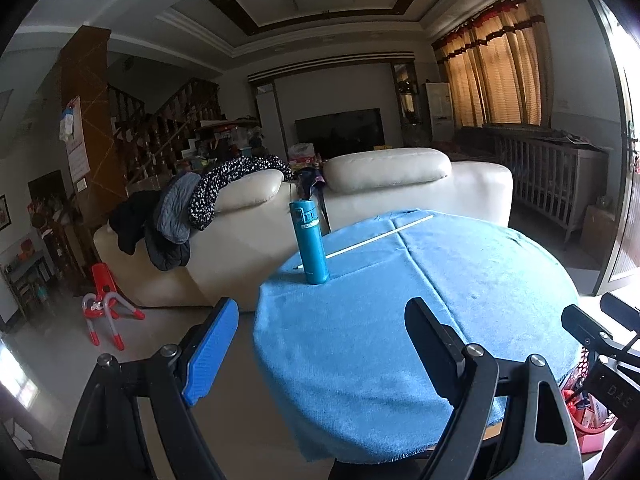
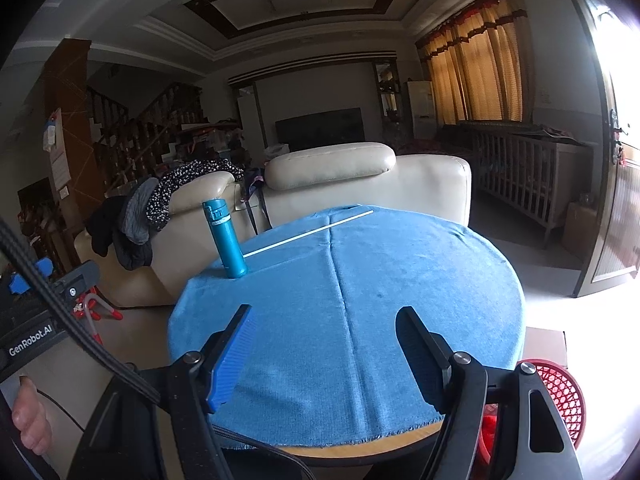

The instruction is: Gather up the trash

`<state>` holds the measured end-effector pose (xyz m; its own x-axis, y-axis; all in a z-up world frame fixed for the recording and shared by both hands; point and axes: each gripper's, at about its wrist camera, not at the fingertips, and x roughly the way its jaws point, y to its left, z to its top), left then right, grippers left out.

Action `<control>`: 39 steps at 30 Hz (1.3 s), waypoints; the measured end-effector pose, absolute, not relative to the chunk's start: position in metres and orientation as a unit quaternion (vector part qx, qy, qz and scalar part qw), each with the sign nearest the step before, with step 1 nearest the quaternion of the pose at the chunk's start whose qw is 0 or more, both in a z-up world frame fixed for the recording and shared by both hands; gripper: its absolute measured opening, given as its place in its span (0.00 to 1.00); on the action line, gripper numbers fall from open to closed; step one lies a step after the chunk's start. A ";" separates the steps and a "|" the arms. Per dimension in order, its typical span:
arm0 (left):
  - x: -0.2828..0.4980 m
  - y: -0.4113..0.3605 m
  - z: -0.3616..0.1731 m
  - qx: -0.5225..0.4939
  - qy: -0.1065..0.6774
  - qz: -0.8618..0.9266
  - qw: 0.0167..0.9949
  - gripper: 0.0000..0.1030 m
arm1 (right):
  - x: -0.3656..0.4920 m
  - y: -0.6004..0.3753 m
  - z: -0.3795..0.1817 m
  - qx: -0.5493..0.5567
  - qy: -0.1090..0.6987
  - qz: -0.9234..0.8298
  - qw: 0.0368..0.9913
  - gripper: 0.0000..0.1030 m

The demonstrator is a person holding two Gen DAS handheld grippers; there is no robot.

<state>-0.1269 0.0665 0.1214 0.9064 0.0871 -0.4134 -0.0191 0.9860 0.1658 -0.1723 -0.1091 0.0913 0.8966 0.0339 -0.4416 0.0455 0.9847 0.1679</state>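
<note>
A round table under a blue cloth [image 1: 420, 320] [image 2: 360, 300] fills the middle of both views. A teal bottle [image 1: 310, 240] [image 2: 225, 238] stands upright at its far left edge. A thin white stick [image 1: 380, 236] [image 2: 308, 231] lies on the cloth beside the bottle, running to the far edge. A red mesh basket [image 2: 560, 400] [image 1: 588, 412] with red scraps inside sits low at the table's near right. My left gripper [image 1: 320, 320] is open and empty at the table's near left edge. My right gripper [image 2: 324, 328] is open and empty over the near cloth.
A cream sofa [image 1: 360, 200] [image 2: 360, 184] with clothes draped on it [image 1: 180, 216] backs onto the table's far side. A red child's chair [image 1: 106, 300] stands on the floor at left. A wooden crib [image 1: 560, 184] is at right, by a bright doorway.
</note>
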 end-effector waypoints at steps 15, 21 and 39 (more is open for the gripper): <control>-0.126 0.071 0.119 0.072 0.219 0.035 0.972 0.83 | -0.167 -0.110 0.088 0.090 0.232 -0.002 0.968 0.73; -0.126 0.072 0.118 0.072 0.220 0.034 0.972 0.83 | -0.167 -0.111 0.086 0.090 0.233 -0.002 0.968 0.73; -0.127 0.076 0.113 0.069 0.224 0.037 0.972 0.83 | -0.167 -0.111 0.086 0.091 0.236 -0.001 0.967 0.73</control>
<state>-0.1267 0.0761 0.1130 0.8972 0.1018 -0.4298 -0.0402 0.9879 0.1500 -0.1674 -0.1106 0.0858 0.8887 0.0417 -0.4566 0.0445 0.9833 0.1766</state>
